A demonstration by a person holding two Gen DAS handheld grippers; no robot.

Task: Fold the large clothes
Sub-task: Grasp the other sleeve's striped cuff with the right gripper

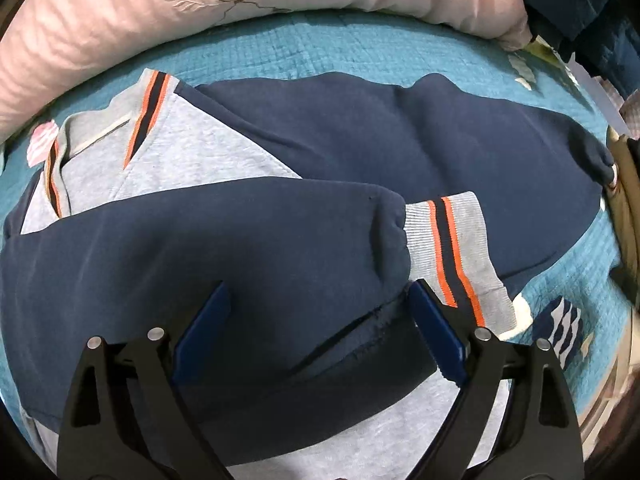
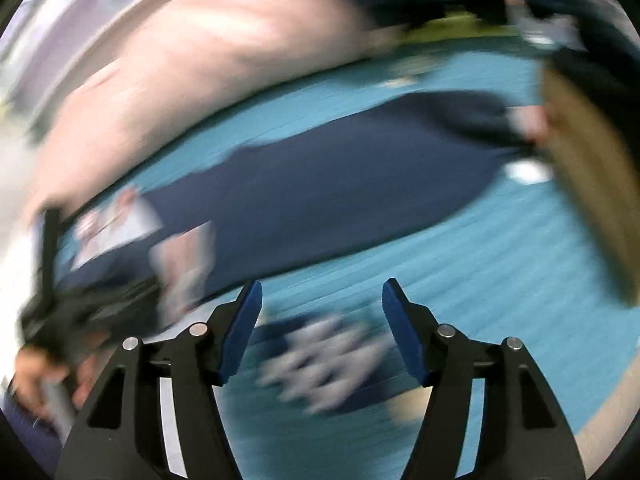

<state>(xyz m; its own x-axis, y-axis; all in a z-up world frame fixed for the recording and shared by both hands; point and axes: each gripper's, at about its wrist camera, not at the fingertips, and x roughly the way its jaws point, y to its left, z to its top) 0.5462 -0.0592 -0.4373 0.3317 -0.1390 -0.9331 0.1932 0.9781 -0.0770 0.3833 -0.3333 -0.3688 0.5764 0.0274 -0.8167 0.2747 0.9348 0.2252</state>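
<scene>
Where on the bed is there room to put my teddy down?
A bare strip of teal quilt runs between the pink pillow and the sweatshirt. More bare quilt lies ahead of the open right gripper. The middle is crowded: the sweatshirt sprawls there, under the open left gripper.

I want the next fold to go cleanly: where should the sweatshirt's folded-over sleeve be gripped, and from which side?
Probably at the grey ribbed cuff of the sleeve, approached from its free end at the right. The sleeve lies flat across the sweatshirt, and the cuff's edge extends clear of the bulky navy part, giving a thin lip to pinch. The left gripper, jaws open, is already over it.
</scene>
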